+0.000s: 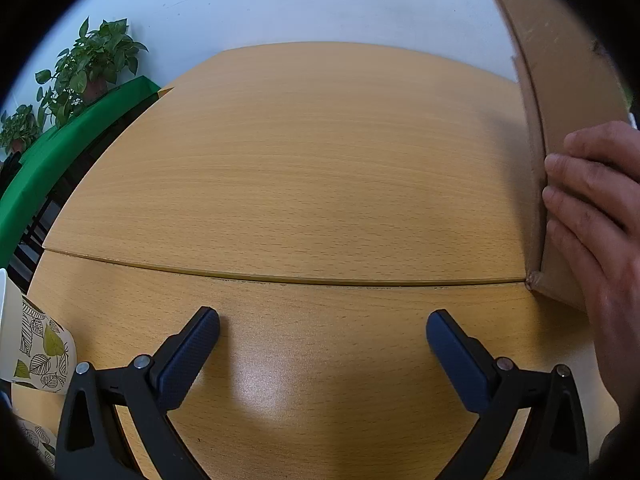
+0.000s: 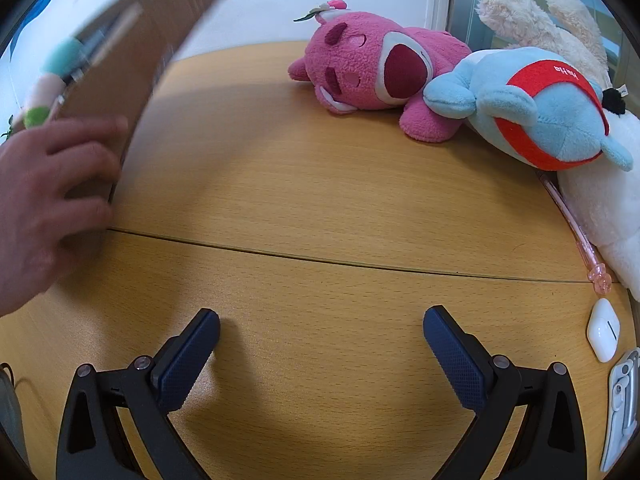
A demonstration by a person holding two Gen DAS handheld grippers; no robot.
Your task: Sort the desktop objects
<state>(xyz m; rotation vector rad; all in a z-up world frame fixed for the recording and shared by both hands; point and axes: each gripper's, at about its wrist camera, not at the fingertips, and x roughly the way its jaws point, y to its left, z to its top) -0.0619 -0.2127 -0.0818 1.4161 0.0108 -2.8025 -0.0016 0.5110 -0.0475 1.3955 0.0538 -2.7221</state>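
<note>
A bare hand [image 2: 48, 196] holds a brown cardboard box [image 2: 128, 60] tilted, its lower corner on the wooden table [image 2: 320, 200]; several items show blurred over its rim. The box [image 1: 560, 120] and hand [image 1: 592, 208] also show at the right of the left wrist view. A pink plush bear [image 2: 372, 68], a blue plush with a red band [image 2: 536, 108], a cream plush [image 2: 532, 16] and a white plush [image 2: 600, 208] lie at the far right. A pink pen [image 2: 576, 236] and a white earbud case [image 2: 603, 330] lie beside them. My left gripper [image 1: 322, 330] and right gripper [image 2: 321, 326] are open and empty above the table.
A leaf-patterned paper cup [image 1: 40, 352] lies at the left edge. A green bench [image 1: 60, 152] with potted plants [image 1: 92, 64] stands beyond the table on the left. A white-and-grey clip-like object [image 2: 620, 404] sits at the table's right edge. A seam [image 1: 280, 278] crosses the table.
</note>
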